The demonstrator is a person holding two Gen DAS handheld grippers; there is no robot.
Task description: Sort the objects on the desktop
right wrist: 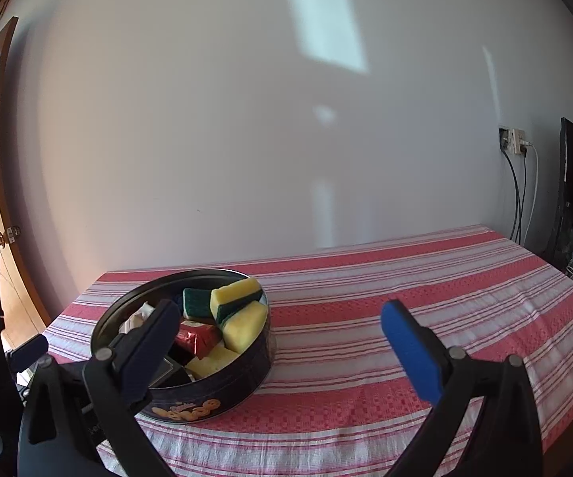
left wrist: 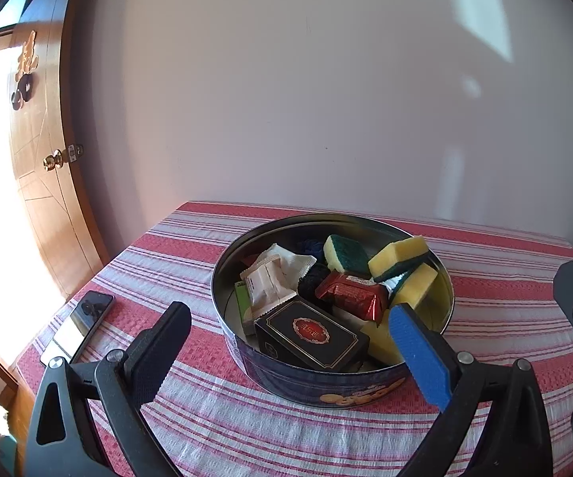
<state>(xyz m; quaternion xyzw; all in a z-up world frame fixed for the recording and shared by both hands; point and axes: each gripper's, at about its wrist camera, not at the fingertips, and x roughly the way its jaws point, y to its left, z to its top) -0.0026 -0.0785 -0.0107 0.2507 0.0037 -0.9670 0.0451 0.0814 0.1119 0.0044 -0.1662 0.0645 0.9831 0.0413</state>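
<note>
1. My left gripper (left wrist: 290, 342) and right gripper (right wrist: 278, 338) both hang spread, holding nothing.
2. Sponges (left wrist: 399, 258), snack packets (left wrist: 350, 292) and black box (left wrist: 310, 334) lie mixed inside the tin (left wrist: 326, 393), at my eleven o'clock from the right.
3. This fits sorting finished or pending; I can't judge.

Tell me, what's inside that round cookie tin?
The tin holds yellow-green sponges, a black box, a red wrapped sweet and a white packet. Whatever lies beneath them is covered.
</note>
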